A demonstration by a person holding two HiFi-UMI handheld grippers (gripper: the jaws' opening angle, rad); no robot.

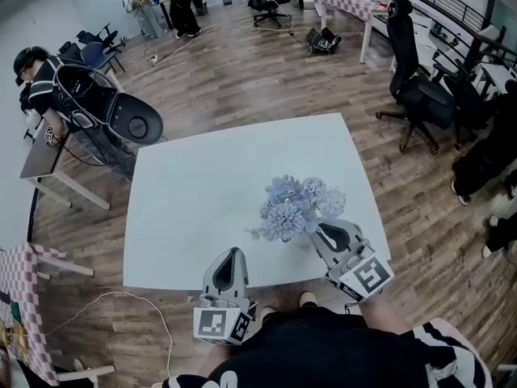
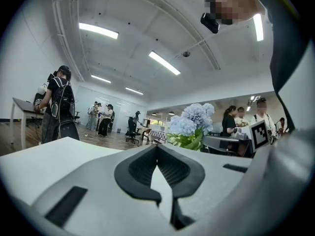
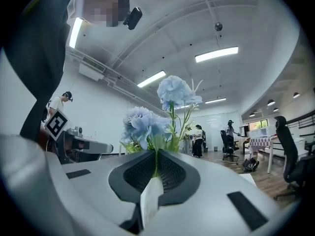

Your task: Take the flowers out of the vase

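Note:
A bunch of pale blue flowers (image 1: 295,208) with green leaves stands near the front right of the white table (image 1: 194,192). The blooms hide the vase from above. My right gripper (image 1: 323,231) reaches level into the bunch from the right. In the right gripper view its jaws (image 3: 156,154) are together with a green stem running into the seam, and the flowers (image 3: 152,124) rise just beyond. My left gripper (image 1: 230,253) hovers at the table's front edge, left of the flowers (image 2: 193,122), with its jaws (image 2: 157,149) shut on nothing.
Black office chairs (image 1: 420,87) stand to the right of the table. A person (image 1: 40,79) sits at a desk (image 1: 48,156) on the left by another chair (image 1: 121,111). More people (image 1: 166,2) stand at the far end. A checkered table (image 1: 24,297) is at the lower left.

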